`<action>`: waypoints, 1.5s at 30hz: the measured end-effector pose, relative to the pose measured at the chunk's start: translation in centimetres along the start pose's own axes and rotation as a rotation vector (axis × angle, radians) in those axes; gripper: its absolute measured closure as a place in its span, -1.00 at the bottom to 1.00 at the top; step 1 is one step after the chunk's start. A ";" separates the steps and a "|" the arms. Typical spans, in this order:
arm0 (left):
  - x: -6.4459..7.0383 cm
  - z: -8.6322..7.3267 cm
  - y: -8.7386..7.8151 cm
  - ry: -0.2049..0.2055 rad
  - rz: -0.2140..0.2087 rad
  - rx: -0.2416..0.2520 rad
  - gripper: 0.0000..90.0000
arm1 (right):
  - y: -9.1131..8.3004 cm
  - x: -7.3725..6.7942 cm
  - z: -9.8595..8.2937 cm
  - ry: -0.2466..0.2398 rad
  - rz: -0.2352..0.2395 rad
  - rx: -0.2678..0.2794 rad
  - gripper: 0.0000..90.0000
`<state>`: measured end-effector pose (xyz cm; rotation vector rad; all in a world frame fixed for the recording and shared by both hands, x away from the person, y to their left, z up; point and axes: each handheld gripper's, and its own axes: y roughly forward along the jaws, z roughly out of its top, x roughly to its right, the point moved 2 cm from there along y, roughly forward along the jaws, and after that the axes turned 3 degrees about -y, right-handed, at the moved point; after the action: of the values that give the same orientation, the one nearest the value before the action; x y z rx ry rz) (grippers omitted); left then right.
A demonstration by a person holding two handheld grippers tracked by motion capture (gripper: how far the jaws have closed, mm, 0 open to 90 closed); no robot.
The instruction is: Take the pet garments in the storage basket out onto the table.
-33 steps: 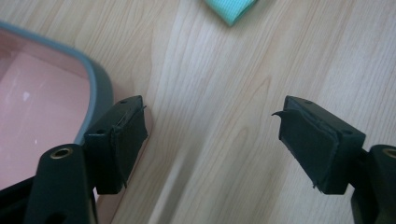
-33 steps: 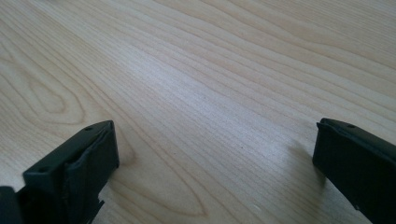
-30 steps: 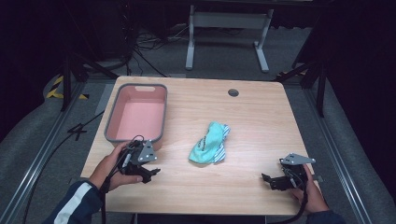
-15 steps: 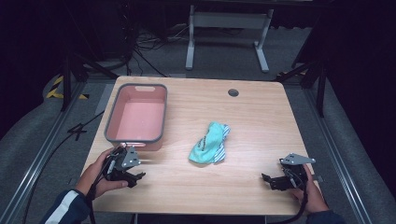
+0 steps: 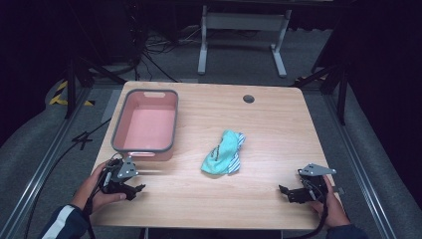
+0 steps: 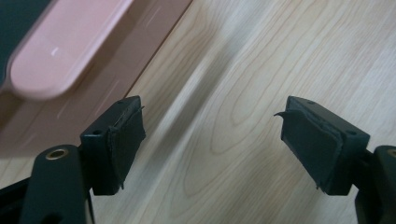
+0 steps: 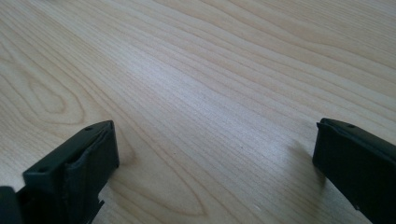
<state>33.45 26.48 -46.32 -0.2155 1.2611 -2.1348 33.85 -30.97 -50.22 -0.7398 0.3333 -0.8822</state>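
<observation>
Both pairs of jaws are spread wide, with nothing held between them. At the table's (image 5: 278,119) near left corner, the left gripper (image 5: 133,189) is held low, just beside the near end of the pink bin (image 5: 145,127). At the near right corner, the right gripper (image 5: 285,192) is held over bare wood. A teal cloth (image 5: 222,153) is seen crumpled mid-table, between the grippers and well apart from both.
</observation>
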 end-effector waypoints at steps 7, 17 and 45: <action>-0.6 -1.7 0.3 -0.046 -0.029 0.012 -0.54 | 0.0 0.0 0.0 0.000 0.000 0.000 -0.99; -1.7 -4.1 0.5 -0.161 -0.089 0.095 -0.56 | 0.0 0.0 0.0 0.000 0.000 0.000 -0.99; -2.0 -6.0 0.7 -0.267 -0.080 0.190 -0.68 | -0.1 -0.2 0.0 0.008 -0.008 -0.002 -0.99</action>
<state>32.68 31.82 -49.72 -0.4586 0.9051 -2.1913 33.69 -30.89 -50.22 -0.7397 0.3385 -0.8923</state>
